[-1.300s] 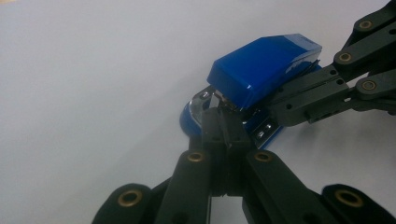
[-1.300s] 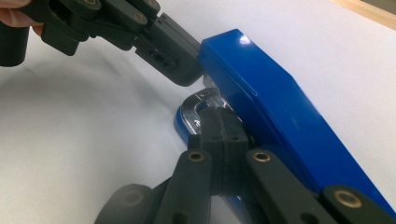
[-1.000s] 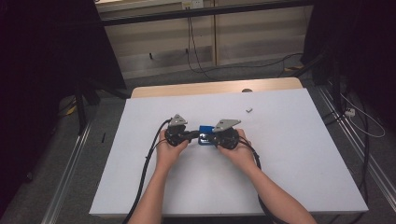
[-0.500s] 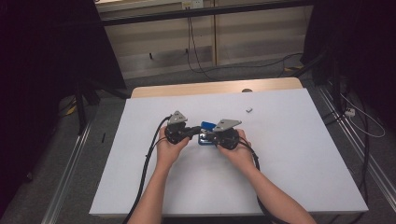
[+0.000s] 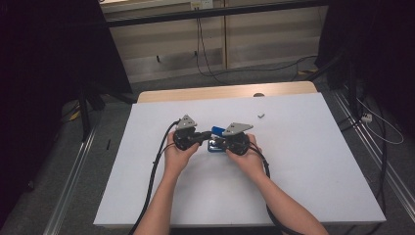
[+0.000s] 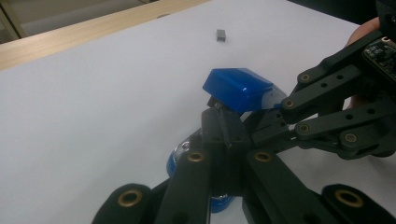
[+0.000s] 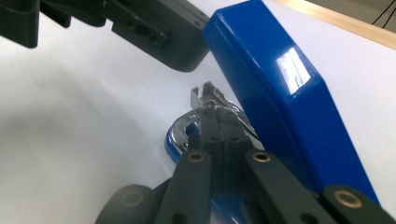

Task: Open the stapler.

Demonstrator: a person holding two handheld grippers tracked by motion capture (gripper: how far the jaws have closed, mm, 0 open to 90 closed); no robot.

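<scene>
Resting on the white table (image 5: 303, 186), the left gripper (image 5: 201, 139) has its jaws together, tips against the raised blue lid of the stapler (image 5: 217, 138) at the table's middle. Just right, the right gripper (image 5: 219, 143) is pinched on the stapler's metal inner part.

This is looking like a lab or recording room rather than a home. A white table (image 5: 313, 161) is standing on grey carpet between metal floor rails (image 5: 73, 171), black curtains (image 5: 44, 73) are hanging at both sides, and loose cables (image 5: 254, 68) are trailing past its far edge.
</scene>
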